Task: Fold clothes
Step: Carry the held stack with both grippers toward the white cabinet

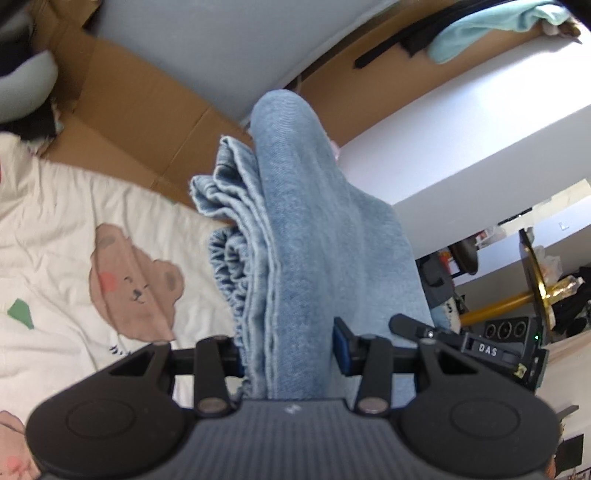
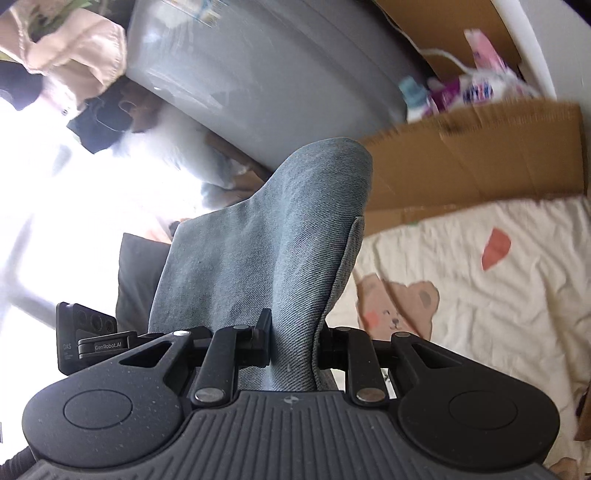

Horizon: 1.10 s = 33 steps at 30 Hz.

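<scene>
two tongs are in use, each clenched on the same garment. left tongs (image 1: 291,354): jaws stand part-way apart with a thick folded bundle of light blue jeans (image 1: 295,236) pinched between them; a blue pad (image 1: 339,350) shows on the right-hand finger, pressed against the denim. several stacked layers and hems of the denim show along the left edge of the bundle, which reaches away from the jaws and is clear of the surface beneath.

right tongs (image 2: 293,350): jaws stand closer together, gripping a thinner fold of the jeans (image 2: 273,240); the cloth rises ahead of the jaws to a rounded end. part of the other handheld unit (image 2: 88,341) shows at the left of this view, just beside the cloth.

surroundings: below the garment lies a cream bedsheet (image 1: 55,229) printed with brown bears (image 1: 136,280), wrinkled. flattened cardboard (image 1: 147,122) lies at the sheet's far edge, against a grey panel (image 1: 207,48). a mint-coloured cloth (image 1: 491,33) lies at upper right in the left view. a gold-legged stand (image 1: 509,302) stands at right. in the right view strong window glare washes out the left side; details there cannot be told.
</scene>
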Available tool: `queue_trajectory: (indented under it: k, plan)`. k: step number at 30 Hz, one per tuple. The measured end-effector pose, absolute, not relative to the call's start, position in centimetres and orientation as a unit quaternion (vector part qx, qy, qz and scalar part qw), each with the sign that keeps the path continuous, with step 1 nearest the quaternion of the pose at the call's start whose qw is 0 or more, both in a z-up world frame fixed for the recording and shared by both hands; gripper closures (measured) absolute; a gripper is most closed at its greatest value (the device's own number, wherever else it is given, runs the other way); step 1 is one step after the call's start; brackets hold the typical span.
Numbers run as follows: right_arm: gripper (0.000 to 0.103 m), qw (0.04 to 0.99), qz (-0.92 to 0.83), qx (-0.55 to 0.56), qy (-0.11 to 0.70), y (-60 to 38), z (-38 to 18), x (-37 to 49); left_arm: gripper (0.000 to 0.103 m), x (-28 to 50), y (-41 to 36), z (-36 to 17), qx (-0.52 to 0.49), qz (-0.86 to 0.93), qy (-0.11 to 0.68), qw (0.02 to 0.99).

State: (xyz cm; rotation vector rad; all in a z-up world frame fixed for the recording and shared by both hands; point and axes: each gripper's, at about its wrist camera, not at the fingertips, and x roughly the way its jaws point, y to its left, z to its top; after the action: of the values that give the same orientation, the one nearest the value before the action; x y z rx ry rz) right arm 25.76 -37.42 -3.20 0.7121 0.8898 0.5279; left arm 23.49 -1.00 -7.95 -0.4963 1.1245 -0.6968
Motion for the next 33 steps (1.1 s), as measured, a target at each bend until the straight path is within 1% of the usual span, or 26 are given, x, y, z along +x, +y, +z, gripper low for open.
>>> queue_trajectory:
  k: [15,22,27,33]
  plan:
    - [0.082,0.838,0.248,0.317,0.368,-40.5,12.3,23.3,0.058,20.3,-5.1,6.1,-0.210,-0.330,0.467,0.793]
    - [0.082,0.853,0.255,0.300,0.344,-42.6,19.4,21.1,0.058,18.3,-6.7,11.1,-0.226,-0.345,0.438,0.799]
    - [0.082,0.855,0.250,0.300,0.343,-44.3,22.4,19.9,0.058,16.8,-8.5,13.1,-0.224,-0.347,0.431,0.802]
    - [0.082,0.859,0.241,0.306,0.331,-46.4,22.5,17.8,0.058,15.9,-10.6,12.8,-0.220,-0.350,0.431,0.802]
